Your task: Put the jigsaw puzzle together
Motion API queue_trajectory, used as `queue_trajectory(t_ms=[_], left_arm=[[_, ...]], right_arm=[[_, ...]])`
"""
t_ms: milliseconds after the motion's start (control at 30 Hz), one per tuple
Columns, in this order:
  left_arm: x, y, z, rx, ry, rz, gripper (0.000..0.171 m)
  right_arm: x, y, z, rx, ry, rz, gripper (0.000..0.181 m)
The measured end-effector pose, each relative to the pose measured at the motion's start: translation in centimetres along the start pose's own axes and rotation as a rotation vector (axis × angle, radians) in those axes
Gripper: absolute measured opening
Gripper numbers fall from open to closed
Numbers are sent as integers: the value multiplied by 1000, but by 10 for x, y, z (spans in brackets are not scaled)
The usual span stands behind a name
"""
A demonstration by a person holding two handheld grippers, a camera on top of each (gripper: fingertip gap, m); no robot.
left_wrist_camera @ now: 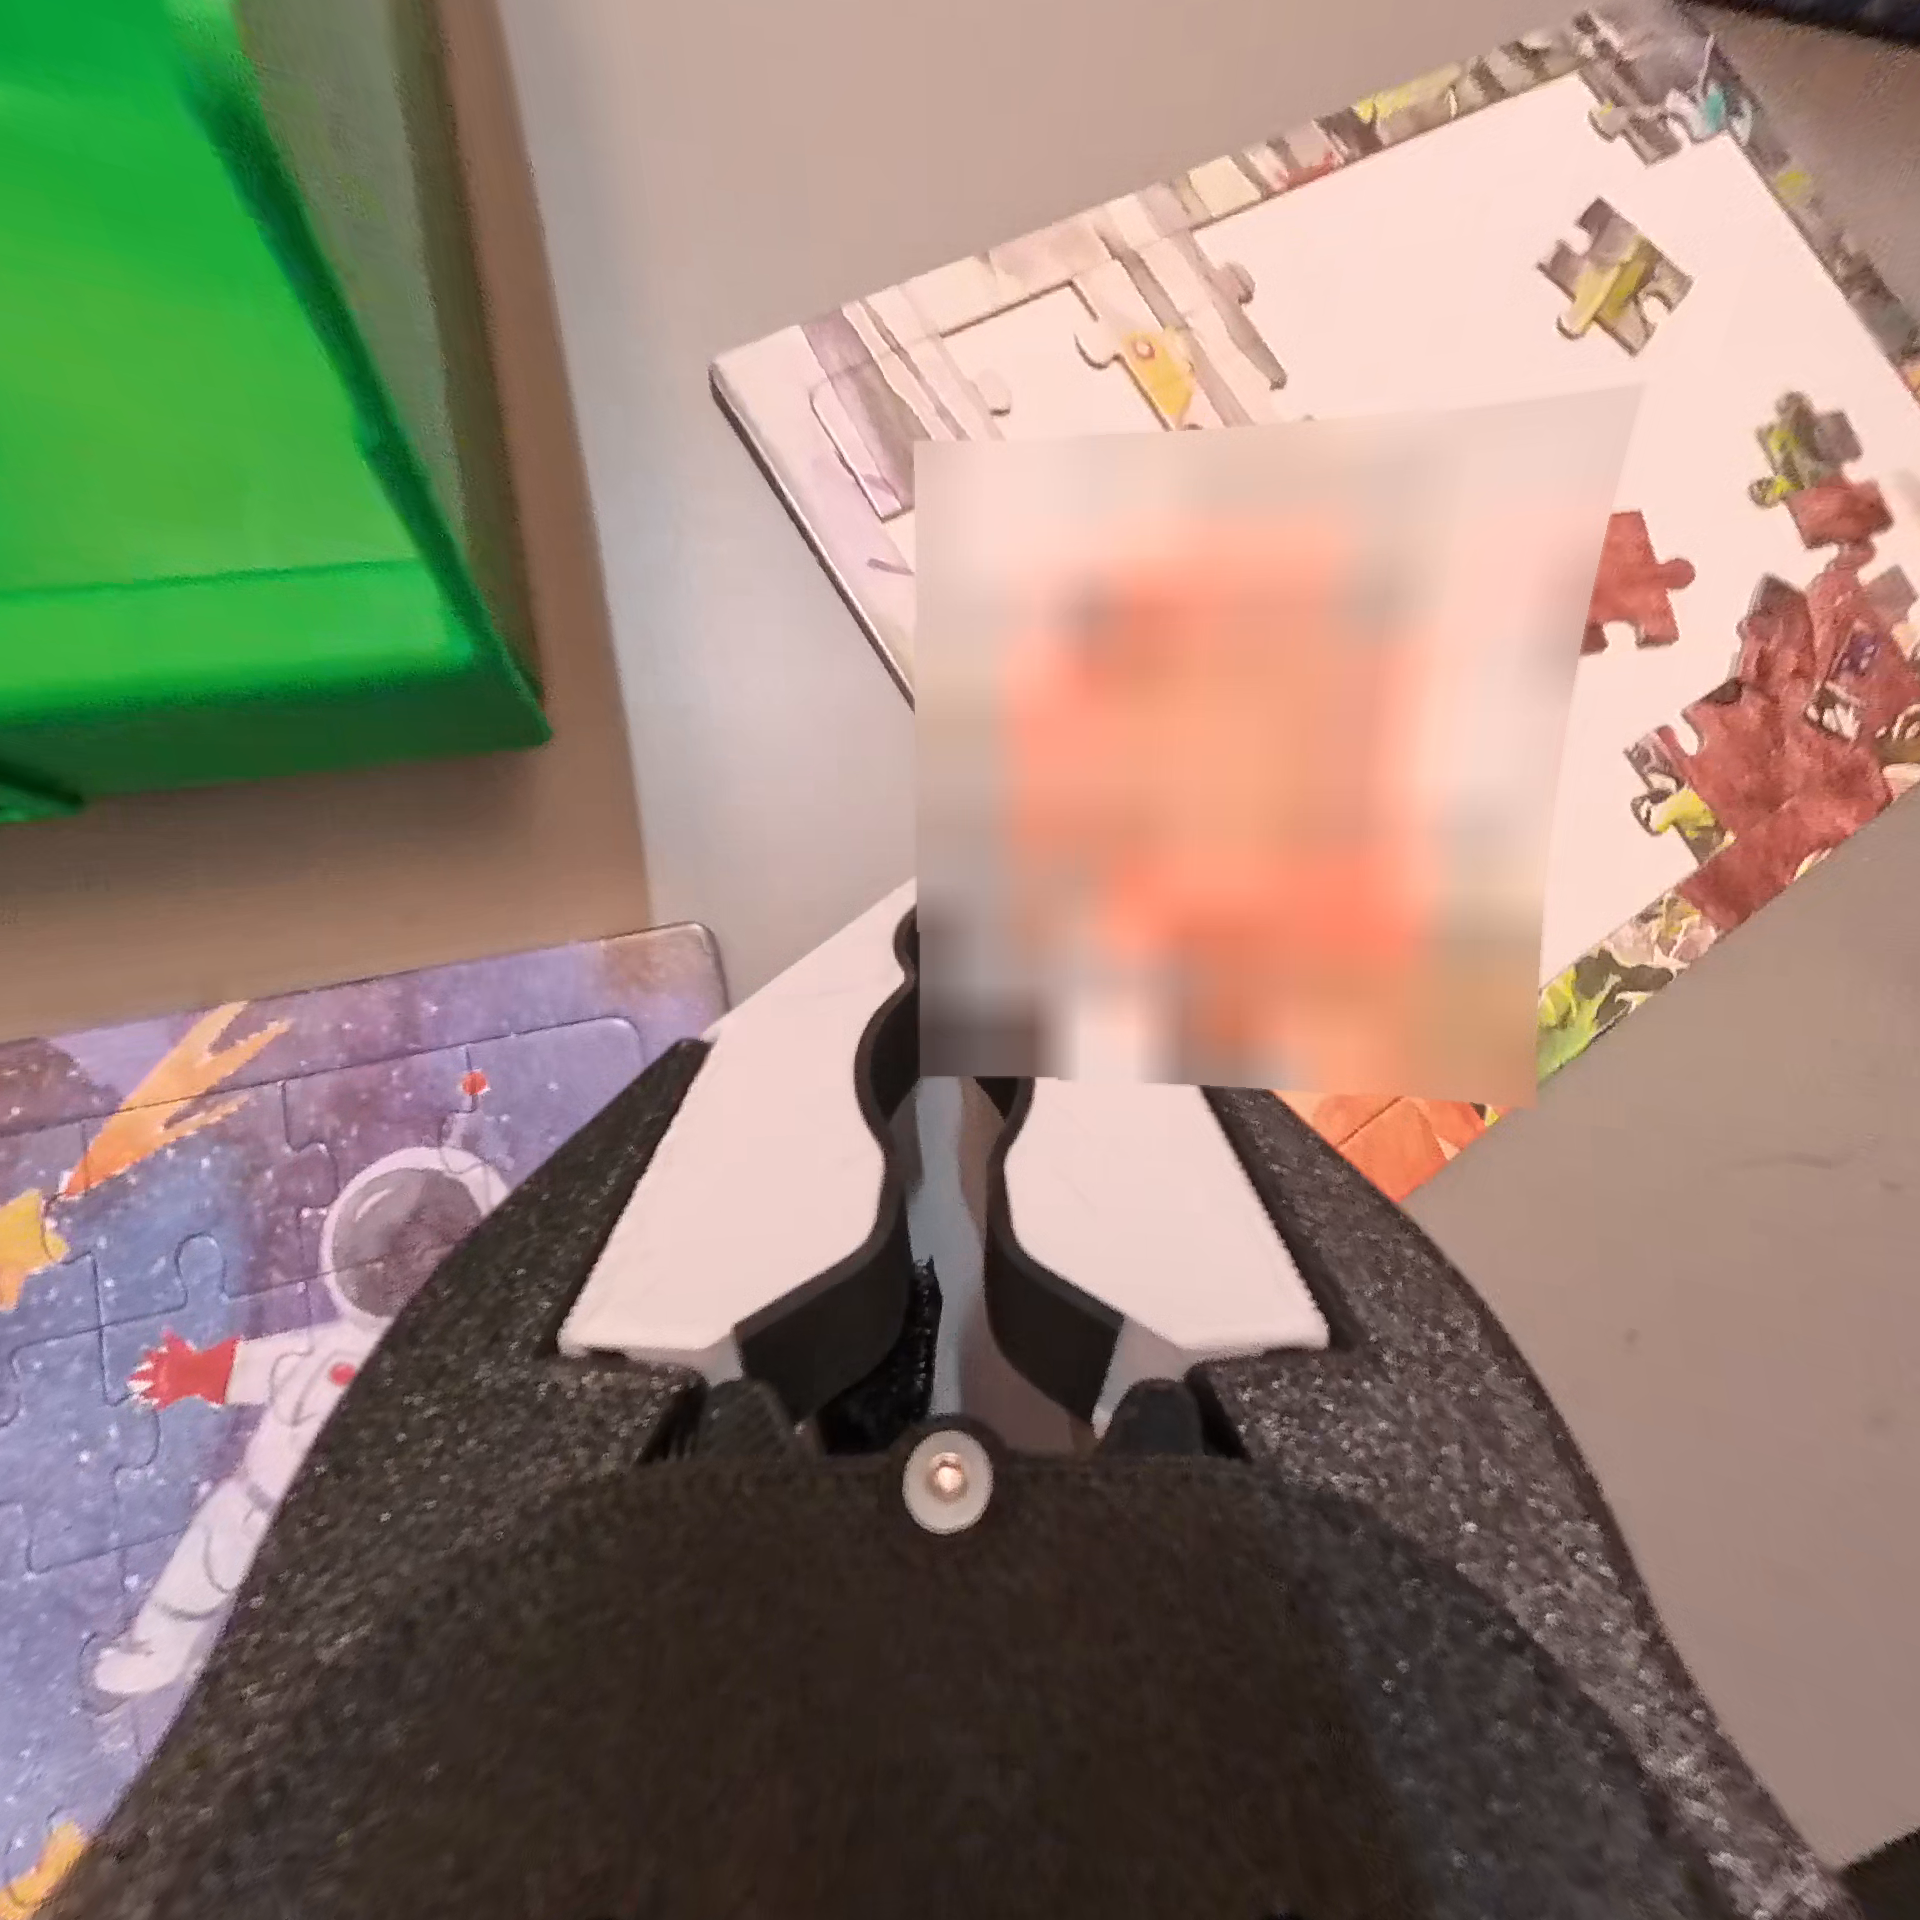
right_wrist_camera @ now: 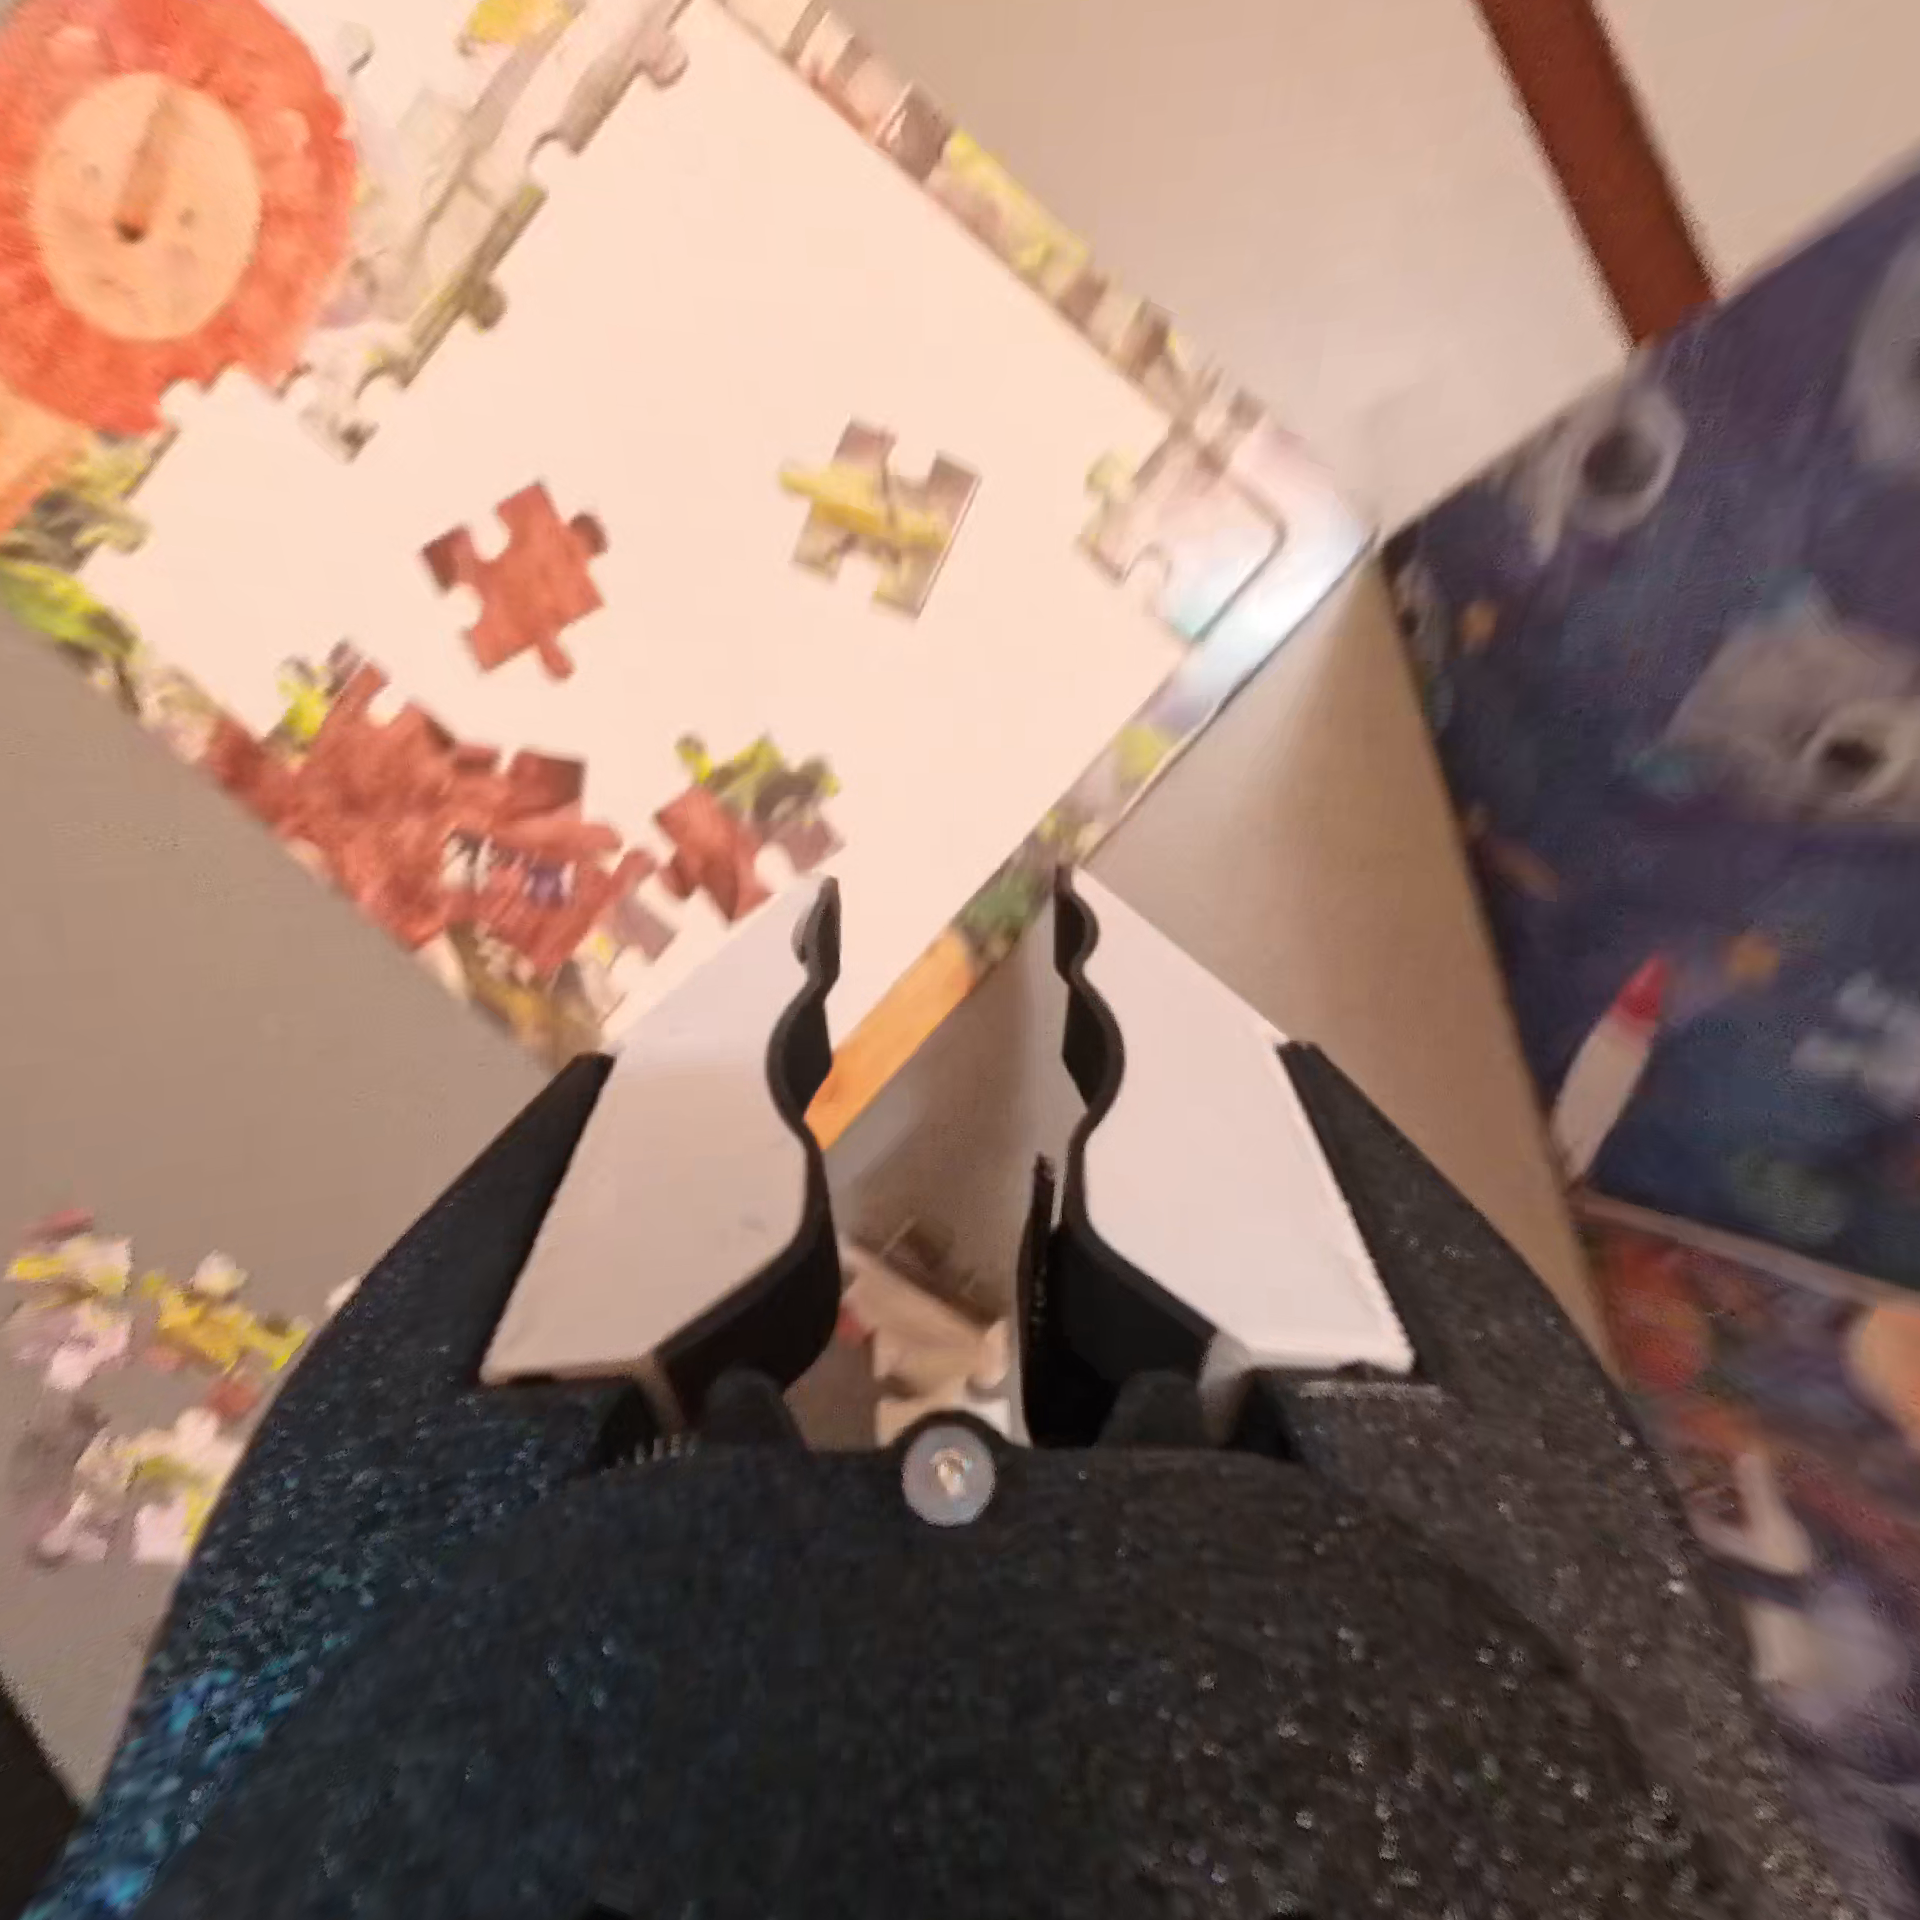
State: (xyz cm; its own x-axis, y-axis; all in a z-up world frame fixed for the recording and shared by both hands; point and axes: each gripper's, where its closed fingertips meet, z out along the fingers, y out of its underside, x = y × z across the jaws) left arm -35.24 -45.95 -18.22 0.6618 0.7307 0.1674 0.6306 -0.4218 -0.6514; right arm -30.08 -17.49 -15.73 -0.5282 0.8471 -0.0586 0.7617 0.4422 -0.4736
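In the left wrist view we see the white rectangular puzzle board [left_wrist_camera: 1382, 343] lying on the beige counter [left_wrist_camera: 665, 644], its grey-and-green border pieces joined along the far edges, a reddish-brown cluster of joined pieces [left_wrist_camera: 1787, 769] at the right, and single loose pieces resting on the bare white middle, so we judge the jigsaw well under half done. A finished purple space puzzle with an astronaut [left_wrist_camera: 260, 1226] lies at lower left, a green box [left_wrist_camera: 208, 416] beyond it. The left tongs [left_wrist_camera: 966, 1132] stand nearly closed, only a thin gap between the fingers; their tips are hidden behind a blurred patch, so we cannot tell whether they hold a piece. In the right wrist view, which is motion-smeared, the same board shows an orange lion face [right_wrist_camera: 145, 208] assembled at one corner, a lone brown piece [right_wrist_camera: 520, 577] and a lone grey-and-yellow piece [right_wrist_camera: 883, 514] unplaced, and a heap of loose pieces [right_wrist_camera: 135, 1382] on the counter. The right tongs [right_wrist_camera: 945, 914] are moderately parted and empty, over the board's near edge.
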Motion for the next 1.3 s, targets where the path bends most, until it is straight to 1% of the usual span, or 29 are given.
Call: queue_trajectory(t_ms=[67,100,133,200,267,300,333,400,467,567,667,733,800,867,933,1000,1067,1100,1133,1200,1233,1300], left_arm=[[3,1,2,2,-7,19,0],[4,1,2,1,-6,22,0],[6,0,3,-4,-3,22,0],[11,0,5,-14,5,26,0],[12,0,5,-20,-19,51,0],[12,0,5,-23,-29,60,0],[13,0,5,-23,-37,62,0],[14,2,4,-24,-40,57,0],[16,6,1,-23,-41,52,0],[19,13,-4,-24,-54,61,0],[24,22,-11,-39,-54,70,0],[30,29,-16,-44,-46,86,0],[35,34,-19,-35,-44,97,0],[33,35,-23,-23,-78,85,0],[33,27,-34,47,-111,73,0],[47,13,-50,186,-83,52,2],[66,0,-66,335,-40,26,4],[74,-5,-72,394,-33,33,6],[82,-8,-77,445,-37,50,6],[96,-14,-86,526,-52,87,6],[104,-17,-89,560,-45,102,7],[118,-18,-90,597,-16,125,10]], right_arm=[[-21,21,-8,44,-96,28,46],[-32,28,-11,54,-132,21,52],[-43,34,-12,66,-151,-6,64],[-53,45,-9,77,-114,-78,80],[-57,58,-1,41,-79,-106,90],[-60,64,3,16,-81,-103,91],[-61,62,3,40,-64,-109,90],[-68,66,2,37,-74,-99,97],[-77,74,-3,20,-97,-102,96],[-94,88,-13,-25,-145,-104,84],[-112,100,-17,-48,-146,-115,90],[-112,106,-17,-52,-86,-167,89],[-105,109,-18,-40,-43,-171,87],[-90,108,-36,7,6,-109,77],[-72,97,-68,158,62,-19,70],[-43,94,-101,321,195,85,67],[-17,107,-124,433,326,203,59],[-14,113,-131,493,346,249,59],[-12,119,-138,549,366,296,55],[-14,127,-151,613,392,328,48],[-12,134,-157,606,438,334,46],[-10,152,-173,619,586,317,40]])
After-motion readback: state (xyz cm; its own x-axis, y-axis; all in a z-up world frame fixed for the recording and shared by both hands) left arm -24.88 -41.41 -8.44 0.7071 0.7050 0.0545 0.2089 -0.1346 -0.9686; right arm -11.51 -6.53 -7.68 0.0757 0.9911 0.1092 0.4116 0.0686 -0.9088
